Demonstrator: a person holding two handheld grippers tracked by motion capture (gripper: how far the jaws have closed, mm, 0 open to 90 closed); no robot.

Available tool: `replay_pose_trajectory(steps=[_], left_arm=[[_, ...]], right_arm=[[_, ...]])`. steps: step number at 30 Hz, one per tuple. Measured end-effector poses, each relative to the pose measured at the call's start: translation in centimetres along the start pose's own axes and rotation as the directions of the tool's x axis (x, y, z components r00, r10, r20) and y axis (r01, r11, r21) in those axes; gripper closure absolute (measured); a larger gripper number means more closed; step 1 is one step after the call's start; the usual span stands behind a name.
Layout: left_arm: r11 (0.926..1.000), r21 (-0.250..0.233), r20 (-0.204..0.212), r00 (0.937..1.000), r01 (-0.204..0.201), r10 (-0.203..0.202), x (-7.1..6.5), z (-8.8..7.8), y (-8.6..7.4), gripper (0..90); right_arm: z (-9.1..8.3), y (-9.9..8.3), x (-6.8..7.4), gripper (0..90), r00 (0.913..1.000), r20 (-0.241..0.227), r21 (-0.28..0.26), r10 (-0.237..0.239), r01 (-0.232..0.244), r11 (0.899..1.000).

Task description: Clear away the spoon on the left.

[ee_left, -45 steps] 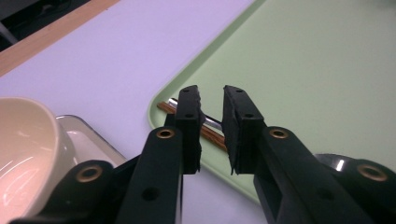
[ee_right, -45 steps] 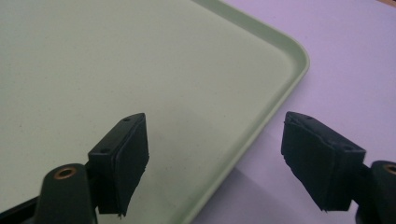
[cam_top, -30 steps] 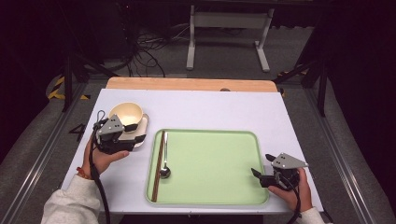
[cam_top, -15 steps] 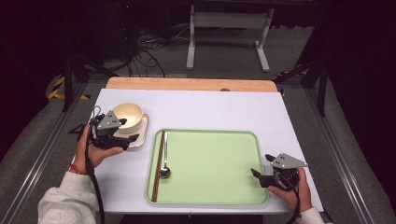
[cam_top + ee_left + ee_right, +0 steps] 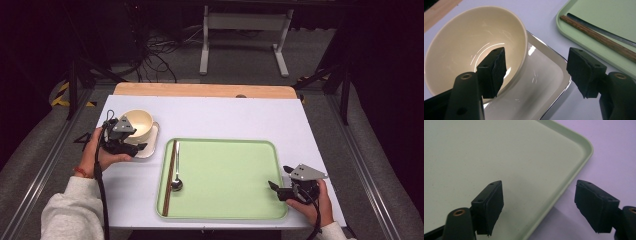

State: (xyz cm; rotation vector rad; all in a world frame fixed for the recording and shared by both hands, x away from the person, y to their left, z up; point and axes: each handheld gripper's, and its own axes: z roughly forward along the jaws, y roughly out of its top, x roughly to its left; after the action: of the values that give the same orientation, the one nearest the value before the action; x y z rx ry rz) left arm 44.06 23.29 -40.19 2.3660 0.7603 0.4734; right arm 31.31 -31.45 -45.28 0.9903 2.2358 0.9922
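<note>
Both your grippers stand apart: left gripper (image 5: 536, 72), just closing, straddles the cream ceramic bowl's (image 5: 461, 47) rim; right gripper (image 5: 539, 205) straddles the green plastic tray's (image 5: 564, 182) edge.

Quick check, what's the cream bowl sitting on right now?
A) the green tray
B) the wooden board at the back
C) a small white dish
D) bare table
C: the bowl rests on a small white dish to the left of the green tray, which holds the chopsticks and spoon instead.
</note>
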Motion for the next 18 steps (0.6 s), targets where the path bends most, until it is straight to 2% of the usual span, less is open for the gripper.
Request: replay_pose_trajectory(steps=[5,7,12,14,15,18], left_arm=[[0.9994,0.035,-0.016,0.9999,0.005,-0.004,0.3,1.0,0.5,36.7],[0.9990,0.045,-0.001,1.0000,0.006,-0.006,0.5,1.5,0.6,39.3],[0.9966,0.083,-0.027,0.9996,-0.003,0.005,0.9,2.6,0.7,42.9],[0.9954,0.096,-0.016,0.9998,-0.008,0.010,1.1,3.0,0.7,45.6],[0.9950,0.100,-0.015,0.9999,0.002,-0.001,1.3,3.1,0.6,46.2],[0.9962,0.086,0.015,0.9998,0.014,-0.016,1.9,3.4,0.3,52.0]], right_arm=[[0.1,0.0,0.0,23.5,1.0000,0.000,0.000,0.000,0.000,1.000],[0.1,0.0,-0.1,23.5,1.0000,0.000,0.001,0.005,-0.005,1.000],[0.3,0.0,-0.2,23.5,0.9999,0.001,0.005,0.015,-0.015,1.000],[0.3,0.0,-0.2,23.5,0.9999,-0.001,0.009,0.012,-0.012,1.000],[0.4,0.0,-0.2,23.5,1.0000,0.000,0.011,0.010,-0.010,1.000],[0.5,-0.1,-0.3,23.5,0.9999,-0.004,0.015,0.016,-0.016,1.000]])
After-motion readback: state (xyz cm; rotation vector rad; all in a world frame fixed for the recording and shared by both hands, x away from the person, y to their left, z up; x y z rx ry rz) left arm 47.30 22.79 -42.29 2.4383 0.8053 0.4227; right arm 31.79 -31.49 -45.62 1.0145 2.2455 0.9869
